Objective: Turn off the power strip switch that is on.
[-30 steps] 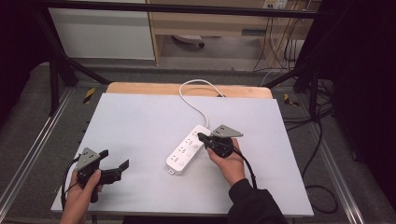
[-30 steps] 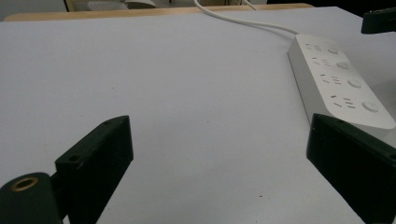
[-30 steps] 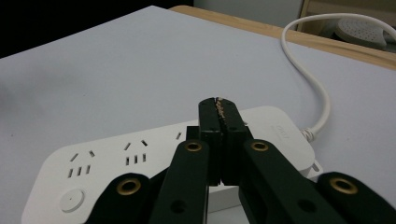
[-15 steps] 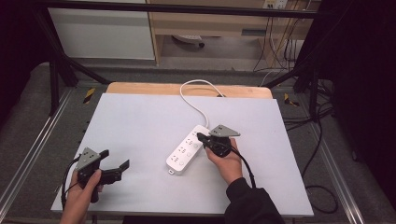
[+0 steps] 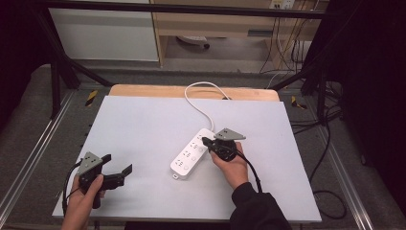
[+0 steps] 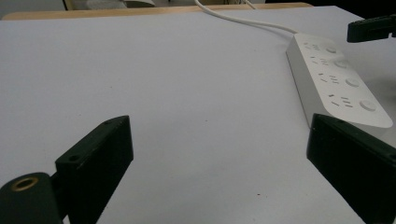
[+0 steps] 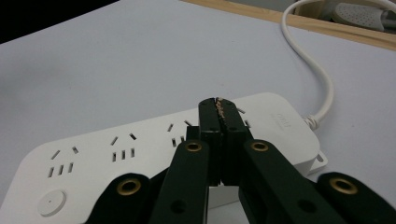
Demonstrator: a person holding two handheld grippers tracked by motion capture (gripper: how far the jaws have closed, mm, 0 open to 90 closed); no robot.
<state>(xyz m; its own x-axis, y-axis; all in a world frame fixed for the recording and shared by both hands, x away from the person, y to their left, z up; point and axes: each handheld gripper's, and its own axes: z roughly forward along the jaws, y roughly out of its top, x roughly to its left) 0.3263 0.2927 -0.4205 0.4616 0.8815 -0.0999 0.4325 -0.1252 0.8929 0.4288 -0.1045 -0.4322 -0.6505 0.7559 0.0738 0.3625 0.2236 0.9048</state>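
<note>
Power strip (image 5: 192,154): flat mid-desk (image 5: 143,124). My right gripper (image 5: 205,142), jaws closed and empty, poised over its switches. My left gripper (image 5: 128,169): wide, idle.

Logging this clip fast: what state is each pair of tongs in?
Left tongs: open, holding nothing.
Right tongs: closed, holding nothing, tips over the power strip.

You get no readable text here: the power strip (image 7: 154,154) has a faint embossed mark near its cord end, too blurred to make out
</note>
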